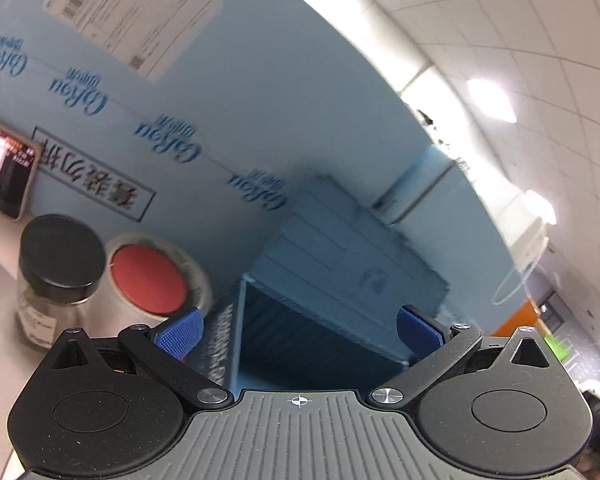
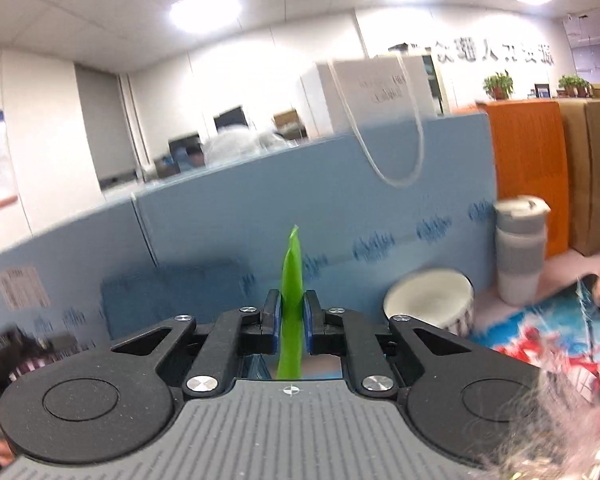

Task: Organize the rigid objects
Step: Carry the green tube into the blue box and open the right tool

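R gripper (image 2: 292, 316) jaws clamped on thin green plastic strip (image 2: 293, 280). L gripper (image 1: 299, 330) jaws apart, open blue box (image 1: 340, 264) btwn.

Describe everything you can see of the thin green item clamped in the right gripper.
The green item is a thin, flat, bright green strip, smooth and plastic-looking, tapering to a slightly bent point at the top. It stands nearly upright, seen edge-on, pinched about midway between the blue pads of the right gripper, whose jaws are shut on it. Its lower end runs down behind the gripper body and is hidden. Nothing else touches it; it is held in the air before the blue cardboard box. What it is cannot be told.
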`<state>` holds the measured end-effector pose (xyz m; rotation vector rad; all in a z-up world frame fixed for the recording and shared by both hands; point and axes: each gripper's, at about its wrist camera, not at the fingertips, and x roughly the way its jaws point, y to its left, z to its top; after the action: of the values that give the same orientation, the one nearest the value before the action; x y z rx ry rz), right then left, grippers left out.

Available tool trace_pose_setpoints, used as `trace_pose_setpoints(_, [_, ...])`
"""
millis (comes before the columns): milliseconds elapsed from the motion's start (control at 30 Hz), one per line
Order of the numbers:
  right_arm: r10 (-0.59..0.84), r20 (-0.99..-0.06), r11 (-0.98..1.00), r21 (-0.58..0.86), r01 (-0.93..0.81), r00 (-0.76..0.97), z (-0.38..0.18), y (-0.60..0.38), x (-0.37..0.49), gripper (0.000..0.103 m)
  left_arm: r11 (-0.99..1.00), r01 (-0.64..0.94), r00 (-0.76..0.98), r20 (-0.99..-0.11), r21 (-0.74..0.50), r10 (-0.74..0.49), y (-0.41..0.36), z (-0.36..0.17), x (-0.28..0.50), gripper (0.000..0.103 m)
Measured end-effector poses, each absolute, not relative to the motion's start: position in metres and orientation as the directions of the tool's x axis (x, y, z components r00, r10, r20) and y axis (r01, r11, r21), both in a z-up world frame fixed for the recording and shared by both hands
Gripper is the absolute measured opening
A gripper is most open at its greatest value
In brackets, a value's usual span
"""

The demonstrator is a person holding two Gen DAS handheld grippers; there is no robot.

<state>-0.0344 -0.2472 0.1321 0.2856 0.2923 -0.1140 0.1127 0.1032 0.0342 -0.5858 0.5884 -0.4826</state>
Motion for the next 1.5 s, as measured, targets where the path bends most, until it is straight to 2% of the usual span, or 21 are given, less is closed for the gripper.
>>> trace_pose_setpoints(267, [0.012, -0.207, 0.944, 0.324, 0.057, 0.978, 0.152, -0.227, -0.019, 0.010, 0.740, 0.222, 0.691, -0.432, -0.635, -0.579, 0.102, 0.023, 0.122, 0.103])
trace_pose_setpoints(400, [0.066, -0.202, 0.933, 0.360, 0.012, 0.977, 0.147, -0.207, -0.001, 0.010, 0.722, 0.218, 0.675, -0.433, -0.656, -0.597, 0.103, 0.020, 0.124, 0.103])
trace_pose_setpoints(600, [0.084, -0.258, 0.898, 0.438, 0.039, 0.962, 0.119, -0.185, 0.032, 0.010, 0.664, 0.200, 0.603, -0.443, -0.720, -0.663, 0.102, 0.012, 0.132, 0.103])
trace_pose_setpoints(800, [0.072, -0.315, 0.894, 0.441, 0.079, 0.946, 0.094, -0.165, 0.048, 0.010, 0.668, 0.202, 0.575, -0.465, -0.716, -0.673, 0.095, 0.014, 0.130, 0.103])
trace_pose_setpoints(1033, [0.057, -0.355, 0.881, 0.458, 0.120, 0.933, 0.073, -0.152, 0.060, 0.010, 0.614, 0.196, 0.507, -0.457, -0.765, -0.731, 0.090, 0.012, 0.132, 0.103])
trace_pose_setpoints(1300, [0.082, -0.433, 0.839, 0.516, 0.172, 0.898, 0.046, -0.139, 0.073, 0.010, 0.598, 0.208, 0.522, -0.429, -0.774, -0.737, 0.090, 0.015, 0.131, 0.103])
trace_pose_setpoints(1500, [0.065, -0.445, 0.828, 0.524, 0.200, 0.893, 0.044, -0.138, 0.068, 0.010, 0.602, 0.208, 0.528, -0.429, -0.771, -0.733, 0.091, 0.016, 0.131, 0.103])
